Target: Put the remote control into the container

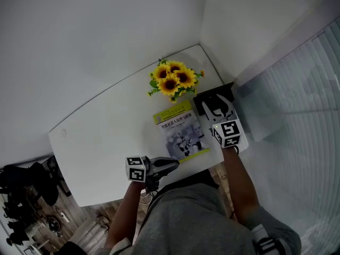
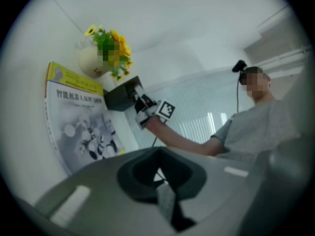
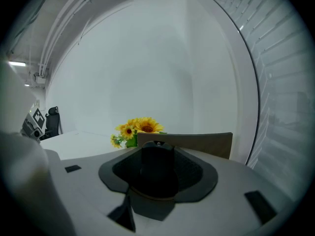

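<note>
The right gripper's (image 1: pixel 215 112) jaws are clamped on the remote control (image 3: pixel 157 167), a dark bar standing upright between them with a small dot at its top end. Just behind it rises the near wall of the container (image 3: pixel 216 144). From the head view, this gripper hangs over the black, open container at the right end of the white table (image 1: pixel 106 137), tilted slightly down. The sunflowers (image 1: pixel 172 79) stand just beyond the container, and a book (image 1: pixel 181 132) with a yellow-green cover lies flat beside it, toward the person. The left gripper (image 1: pixel 171 166) has its jaws pressed together with nothing between them; it points level at the table's near edge, just in front of the book, well apart from the container
</note>
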Tool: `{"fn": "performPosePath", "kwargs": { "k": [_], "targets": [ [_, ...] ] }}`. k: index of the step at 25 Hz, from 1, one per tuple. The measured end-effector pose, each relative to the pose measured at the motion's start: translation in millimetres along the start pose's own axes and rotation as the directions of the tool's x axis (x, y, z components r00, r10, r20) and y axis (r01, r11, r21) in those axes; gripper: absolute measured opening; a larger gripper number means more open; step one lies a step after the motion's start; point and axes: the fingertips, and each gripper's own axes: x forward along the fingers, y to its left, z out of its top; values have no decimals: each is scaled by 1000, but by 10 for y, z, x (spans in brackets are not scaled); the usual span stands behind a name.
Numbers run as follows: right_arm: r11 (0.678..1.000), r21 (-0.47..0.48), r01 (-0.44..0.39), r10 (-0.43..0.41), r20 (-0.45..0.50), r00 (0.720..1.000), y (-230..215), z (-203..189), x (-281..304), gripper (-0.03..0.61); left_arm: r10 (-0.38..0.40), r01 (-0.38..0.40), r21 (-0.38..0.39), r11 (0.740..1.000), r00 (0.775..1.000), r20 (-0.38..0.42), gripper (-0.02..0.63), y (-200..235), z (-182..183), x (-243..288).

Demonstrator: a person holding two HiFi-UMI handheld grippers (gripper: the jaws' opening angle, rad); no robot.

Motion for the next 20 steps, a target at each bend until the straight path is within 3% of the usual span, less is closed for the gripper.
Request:
{"fn": "performPosePath", "kwargs": {
  "k": [5,14,20],
  "targets": [
    [1000,-26,2,-2,-4,1000,38,17,49,210,-7,7,-24,1000,1000,-18,-2,39,-54,46],
    [993,-64,96,-97,-14,995,60,17,92,210,3,-4,-16,1000,999,-45,0,41,-160,53],
    [994,-65,83,-85,-26,996,85,6,96,212,5,-6,-23,1000,1000,-25,0,30,-202,7]
  ]
}}
